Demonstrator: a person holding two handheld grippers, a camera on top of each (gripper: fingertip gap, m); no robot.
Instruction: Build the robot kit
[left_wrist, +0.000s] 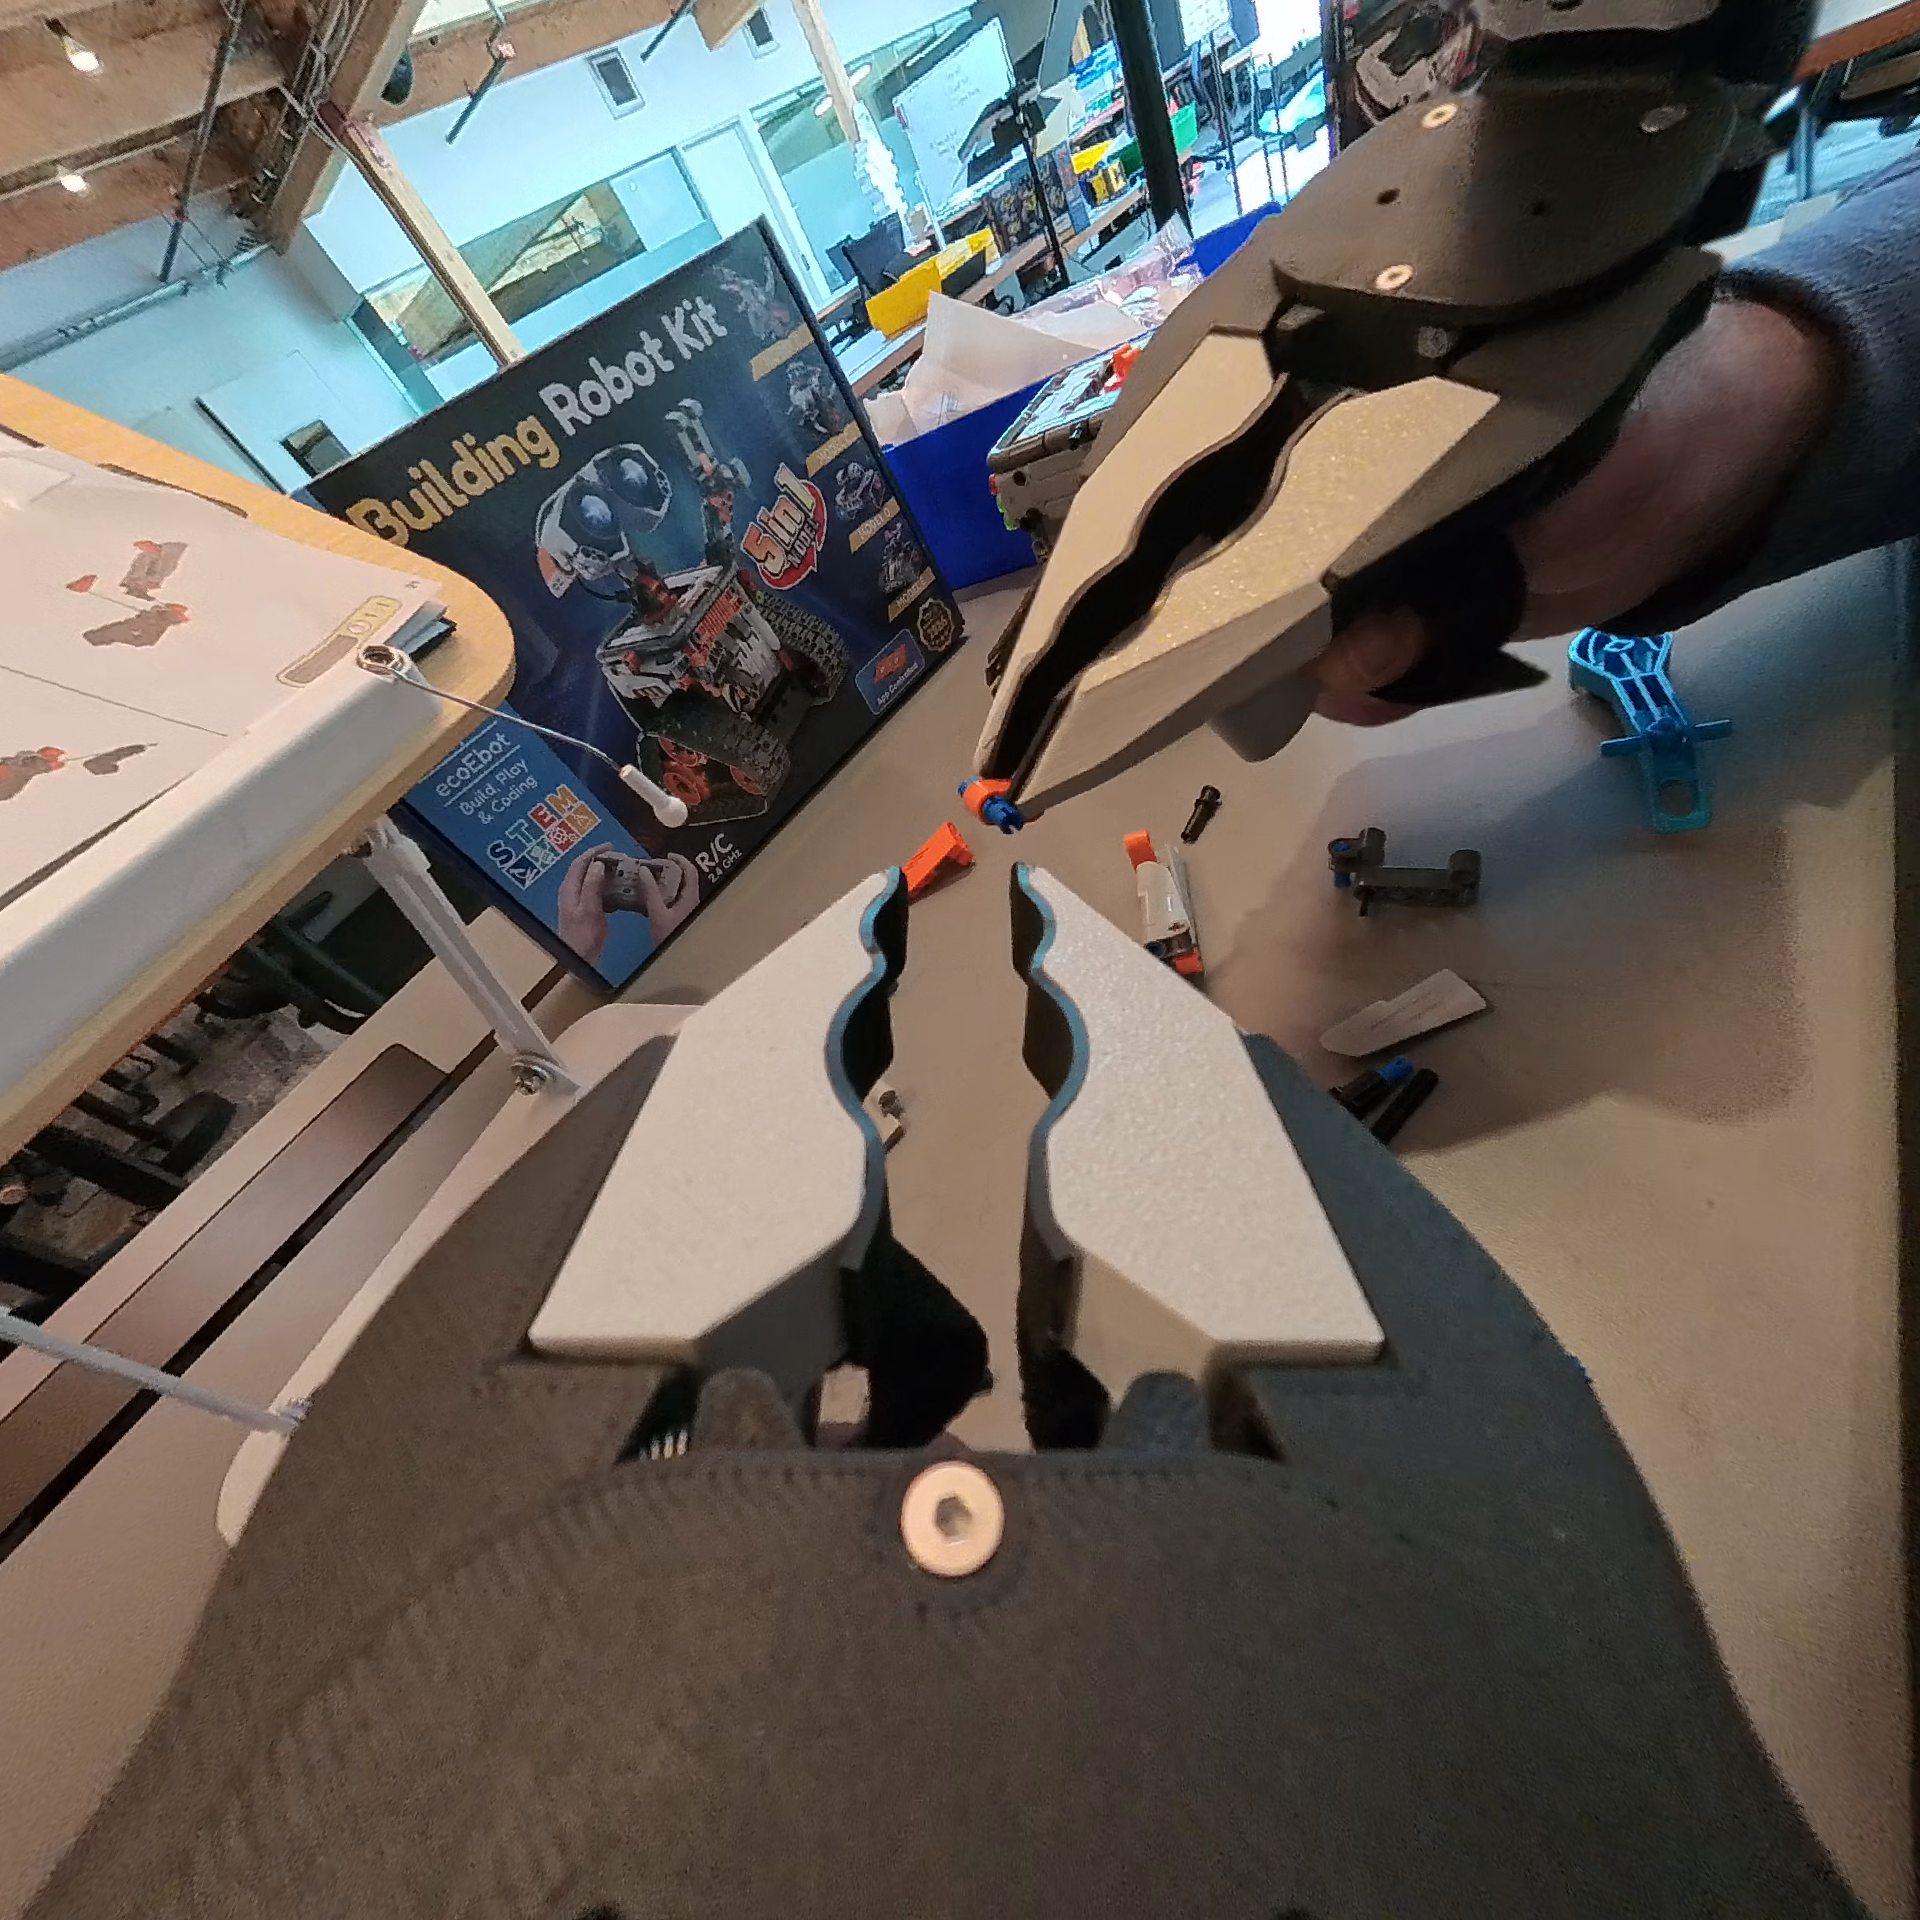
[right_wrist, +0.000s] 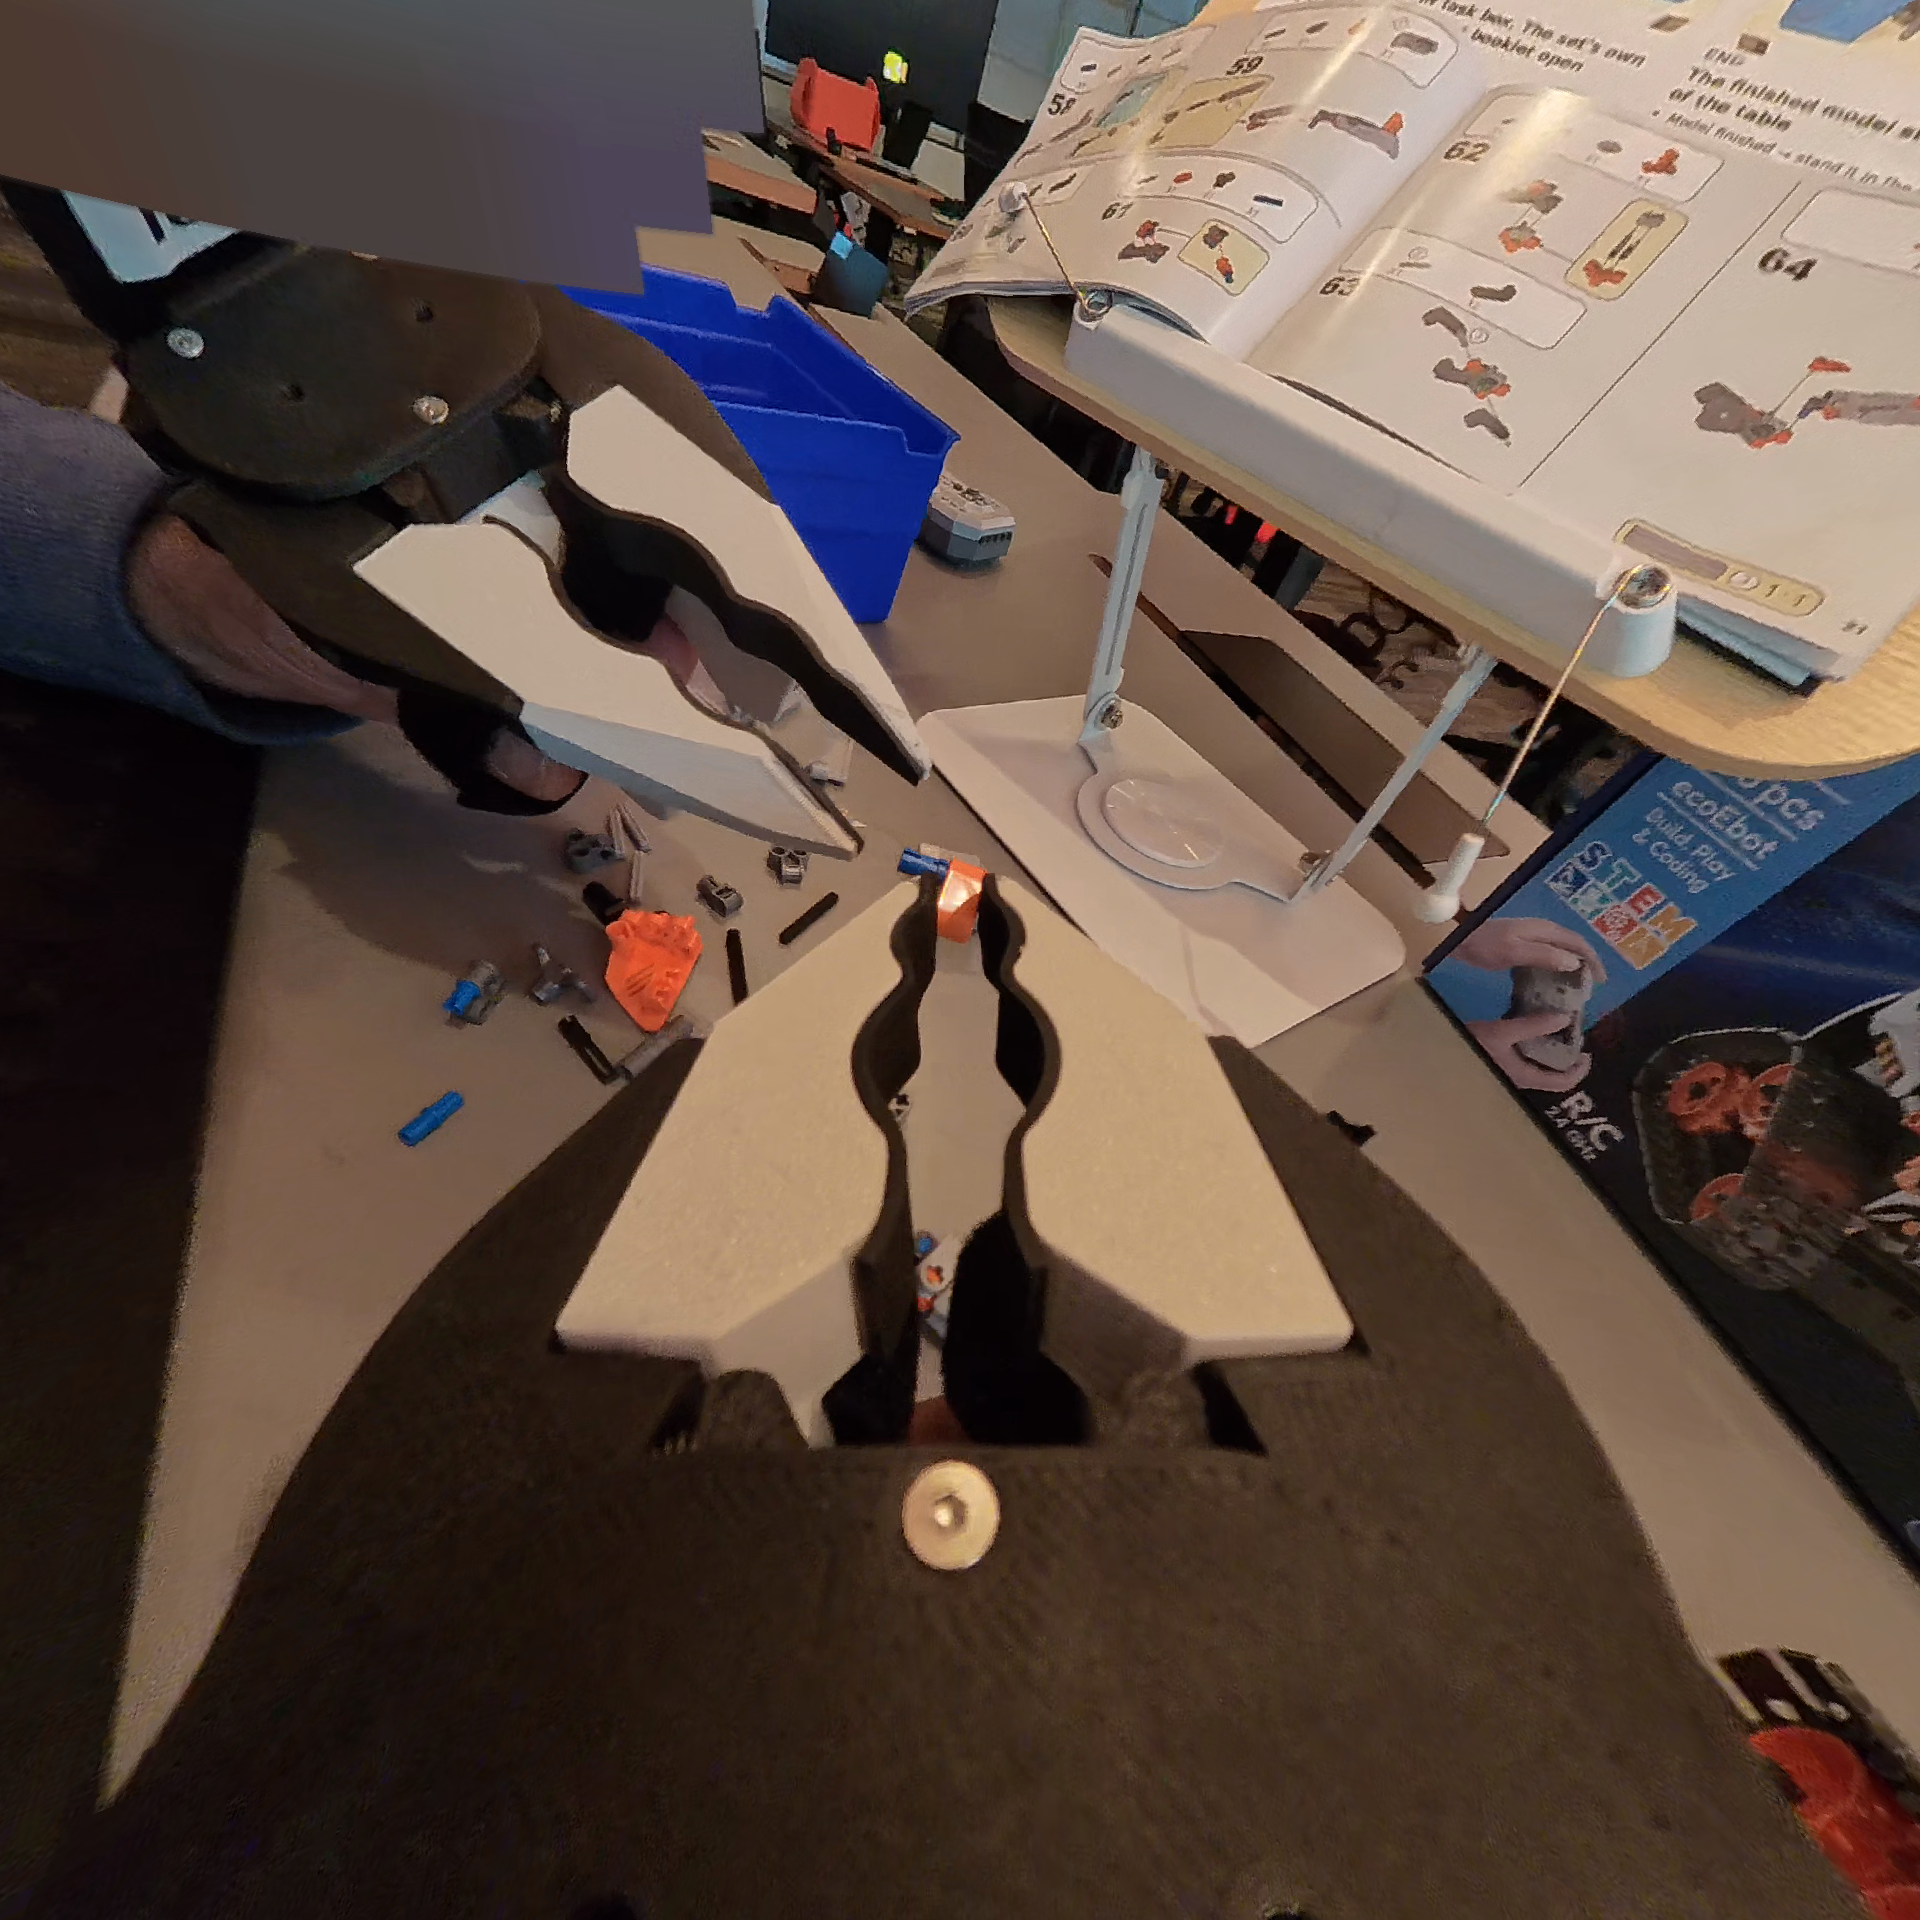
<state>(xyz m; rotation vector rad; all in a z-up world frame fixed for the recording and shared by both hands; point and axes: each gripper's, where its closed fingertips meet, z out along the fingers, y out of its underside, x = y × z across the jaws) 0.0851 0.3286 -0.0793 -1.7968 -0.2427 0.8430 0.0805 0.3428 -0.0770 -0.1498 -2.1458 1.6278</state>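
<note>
My right gripper (right_wrist: 954, 891) is shut on a small orange connector with a blue pin (right_wrist: 951, 894) at its tips, held a little above the grey table (right_wrist: 343, 1226). In the left wrist view the right gripper (left_wrist: 1003, 795) reaches in from the upper right with that orange and blue piece (left_wrist: 987, 805), just beyond my left fingertips. My left gripper (left_wrist: 958, 881) is open and empty, its tips close to the piece without touching it. It shows in the right wrist view (right_wrist: 888, 808) coming in from the left.
Loose parts lie on the table: an orange piece (left_wrist: 938, 854), a white and orange piece (left_wrist: 1164, 904), a grey assembly (left_wrist: 1403, 868), a blue tool (left_wrist: 1652, 717), an orange shell (right_wrist: 649, 966). A kit box (left_wrist: 644, 582), a blue bin (right_wrist: 810, 416) and a booklet on a stand (right_wrist: 1507, 260) surround them. Both grippers' tips are close together, under 4 cm apart. The orange shell (right_wrist: 649, 966) is about equally far from each gripper, around 12 cm.
</note>
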